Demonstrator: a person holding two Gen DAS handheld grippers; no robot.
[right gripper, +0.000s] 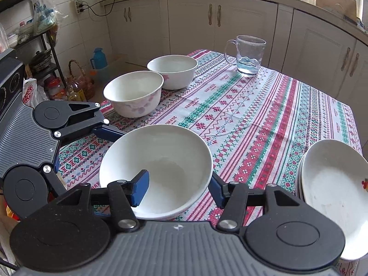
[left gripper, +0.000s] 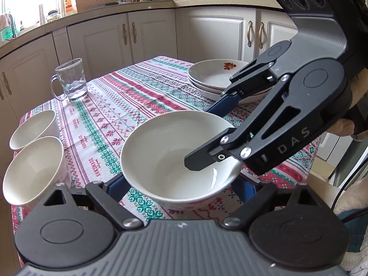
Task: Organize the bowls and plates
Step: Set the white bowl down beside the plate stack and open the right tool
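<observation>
The wide white ceramic bowl [right gripper: 156, 172] sits near the worktop's front edge. The right gripper [right gripper: 179, 191] pinches its rim, 1 finger inside, 1 outside; the left gripper [left gripper: 184, 184] straddles its base, jaws spread. Best carry it level toward the 2 smaller white bowls [right gripper: 135, 92] at the left edge. A striped embroidered tablecloth [right gripper: 253, 115] covers the worktop; cream kitchen cabinets [right gripper: 207, 23] stand behind.

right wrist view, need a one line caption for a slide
Right gripper straddling the rim of a white bowl on the patterned tablecloth, left gripper alongside.
</observation>
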